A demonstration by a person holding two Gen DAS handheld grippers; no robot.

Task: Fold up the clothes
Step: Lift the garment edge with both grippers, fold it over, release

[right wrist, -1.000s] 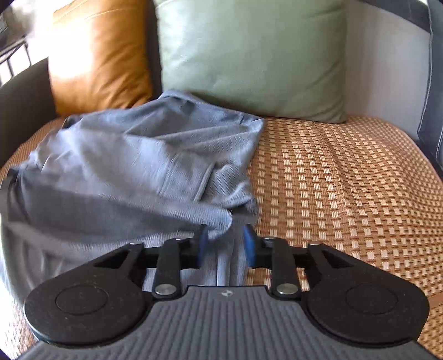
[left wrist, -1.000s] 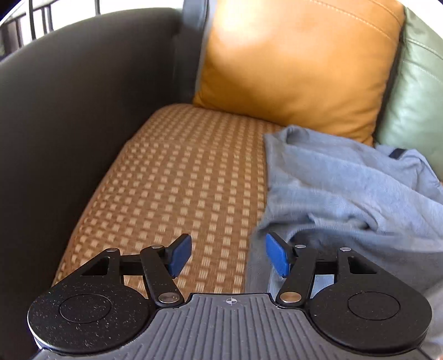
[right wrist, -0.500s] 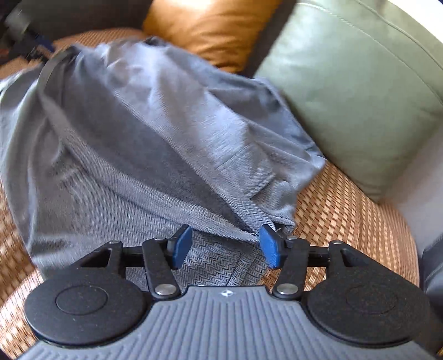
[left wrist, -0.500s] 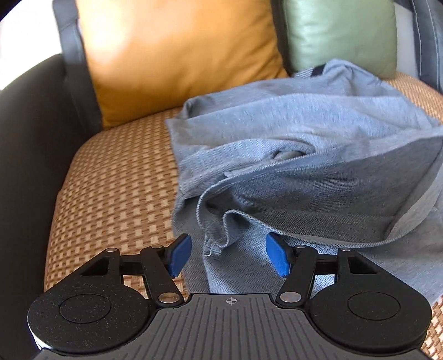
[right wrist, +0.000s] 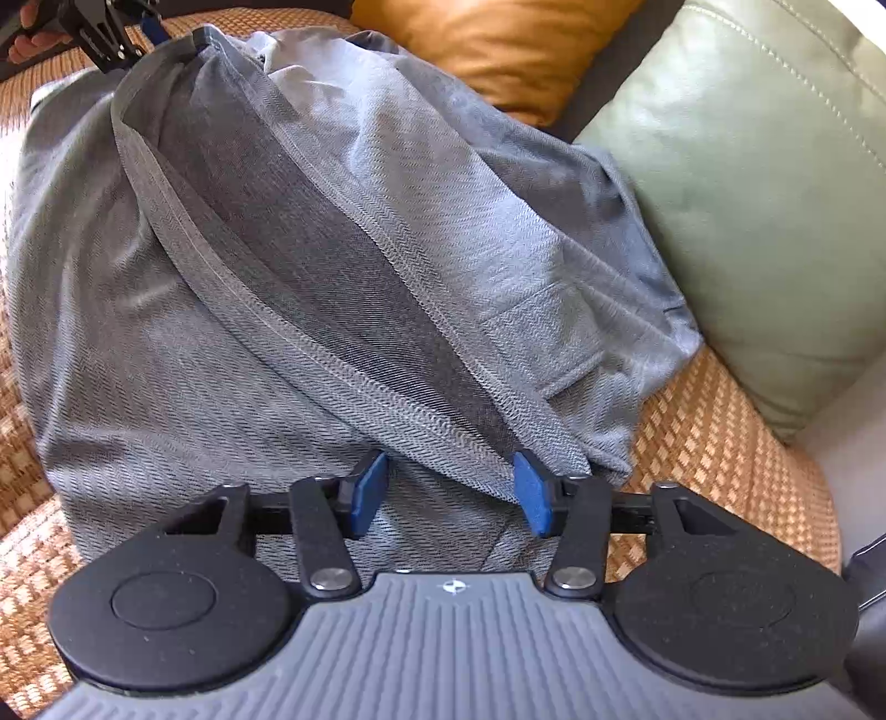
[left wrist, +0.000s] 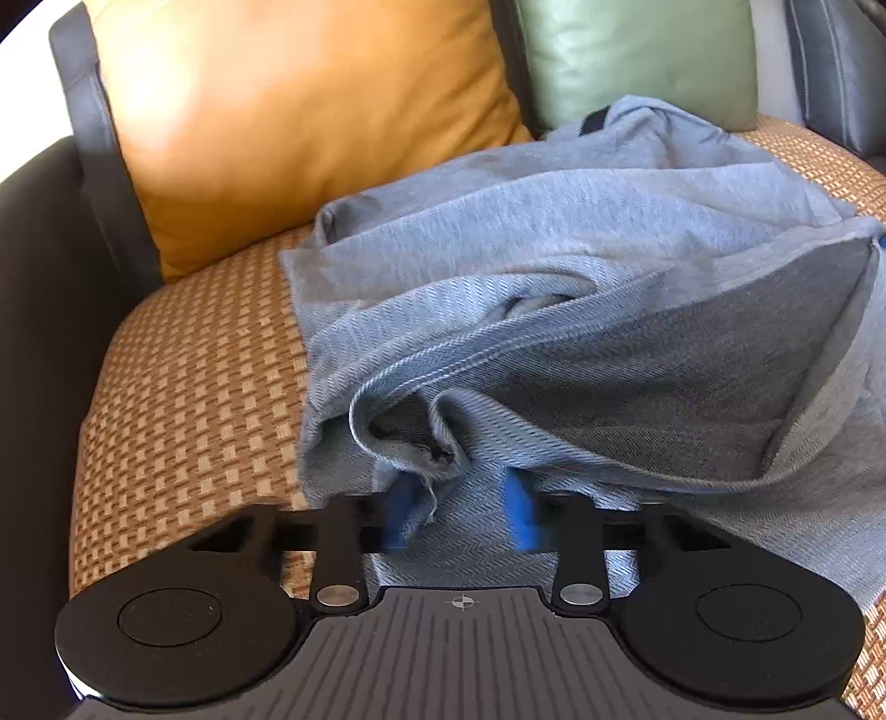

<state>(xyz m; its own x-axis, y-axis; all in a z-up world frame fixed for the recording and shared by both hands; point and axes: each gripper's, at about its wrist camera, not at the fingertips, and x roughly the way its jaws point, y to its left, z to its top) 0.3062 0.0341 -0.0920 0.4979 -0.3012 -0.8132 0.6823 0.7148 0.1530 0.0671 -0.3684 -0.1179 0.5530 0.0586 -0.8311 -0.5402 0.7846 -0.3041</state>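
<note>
A grey-blue knit garment [left wrist: 554, 249] lies rumpled on the sofa seat, its hem gaping so the darker inside shows. In the left wrist view my left gripper [left wrist: 459, 515] is open but narrowed. Its blue pads are blurred, and a bunched hem corner [left wrist: 432, 459] sits just ahead of and between them. In the right wrist view my right gripper [right wrist: 449, 493] is open, with the stitched hem [right wrist: 310, 354] of the garment [right wrist: 387, 194] running down between its pads. The left gripper [right wrist: 105, 33] also shows at the top left, at the far end of that raised hem.
A woven tan mat [left wrist: 194, 387] covers the seat. An orange cushion [left wrist: 288, 111] and a green cushion [left wrist: 637, 50] lean on the sofa back. A dark armrest [left wrist: 33, 332] walls the left side. A person's hand [right wrist: 33, 47] holds the left gripper.
My left gripper swung from bare mat onto the garment's hem, and its pads have come closer together. My right gripper opened wider and moved along the hem, which now stands raised between both grippers.
</note>
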